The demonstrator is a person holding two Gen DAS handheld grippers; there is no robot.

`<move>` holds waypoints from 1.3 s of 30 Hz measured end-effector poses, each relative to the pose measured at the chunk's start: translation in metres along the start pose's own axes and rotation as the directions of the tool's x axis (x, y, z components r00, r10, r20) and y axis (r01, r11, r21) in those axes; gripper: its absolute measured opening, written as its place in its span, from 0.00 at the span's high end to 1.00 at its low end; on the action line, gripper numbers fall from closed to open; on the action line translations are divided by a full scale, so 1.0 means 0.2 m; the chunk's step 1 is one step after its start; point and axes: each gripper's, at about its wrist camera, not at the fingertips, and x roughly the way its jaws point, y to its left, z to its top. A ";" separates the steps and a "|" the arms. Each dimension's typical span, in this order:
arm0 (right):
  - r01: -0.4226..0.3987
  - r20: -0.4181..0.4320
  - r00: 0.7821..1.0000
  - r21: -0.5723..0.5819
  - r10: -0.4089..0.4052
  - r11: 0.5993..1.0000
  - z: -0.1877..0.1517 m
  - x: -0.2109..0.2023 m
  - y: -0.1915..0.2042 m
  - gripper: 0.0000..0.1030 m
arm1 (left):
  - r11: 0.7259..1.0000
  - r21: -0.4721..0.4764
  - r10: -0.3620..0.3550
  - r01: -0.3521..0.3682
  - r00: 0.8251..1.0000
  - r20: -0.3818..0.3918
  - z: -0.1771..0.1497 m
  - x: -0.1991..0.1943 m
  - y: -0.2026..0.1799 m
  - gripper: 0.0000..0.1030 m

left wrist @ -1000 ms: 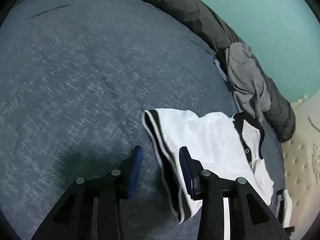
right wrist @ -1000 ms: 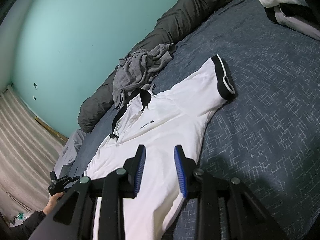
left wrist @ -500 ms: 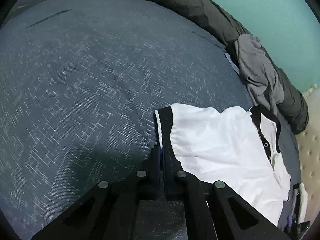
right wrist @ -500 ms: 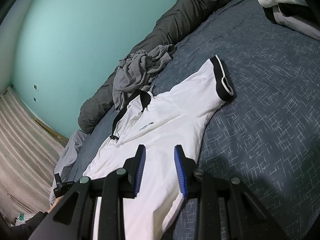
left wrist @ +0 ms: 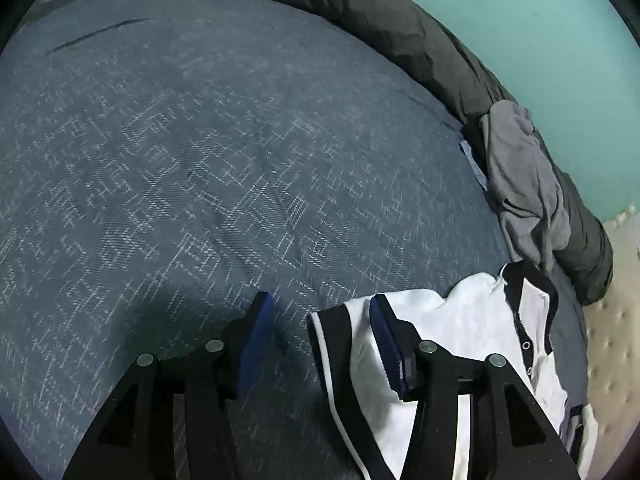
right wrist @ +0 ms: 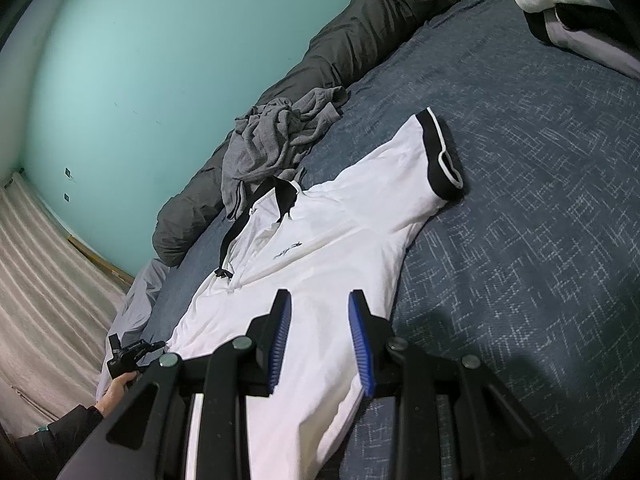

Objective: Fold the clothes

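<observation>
White polo shirt [right wrist: 340, 248] is lying face up, spread flat on the blue patterned bedspread [left wrist: 200, 160]; it serves as the landmark here.

Left of the shirt: a person's hand [right wrist: 116, 390] is holding the left gripper [left wrist: 316, 328] at the shirt's far edge. In its own wrist view its jaws are opening, spread apart, with the black-banded sleeve cuff [left wrist: 332, 344] lying between the pads but not pinched.

Over the shirt's lower body: right gripper [right wrist: 318, 340] is hovering, jaws parted, nothing between the pads but the cloth underneath.

Behind the shirt's collar [right wrist: 280, 194]: crumpled grey garment [right wrist: 276, 136] is sitting against a dark rolled duvet [right wrist: 360, 40].

Judgement: flattening stage is finishing; no fold made yet. Next move is probably calling for pinching a sleeve or side edge and carrying it across the chest. The thin cloth may bunch, so both layers need gripping.
</observation>
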 end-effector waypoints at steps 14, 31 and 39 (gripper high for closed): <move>0.011 -0.005 1.000 -0.011 -0.011 1.000 0.00 0.01 0.00 0.72 | 0.996 0.027 0.082 -0.083 0.996 0.026 0.12 -0.03 0.02 0.94; 0.124 -0.069 0.989 -0.113 -0.132 0.986 0.50 0.13 -0.09 0.44 | 0.995 0.070 0.080 -0.078 0.996 -0.029 0.10 0.06 -0.01 0.94; 0.248 -0.152 0.953 -0.106 -0.262 0.963 0.91 0.50 -0.34 0.44 | 0.994 0.078 0.078 -0.075 0.996 -0.035 0.10 0.08 -0.04 0.94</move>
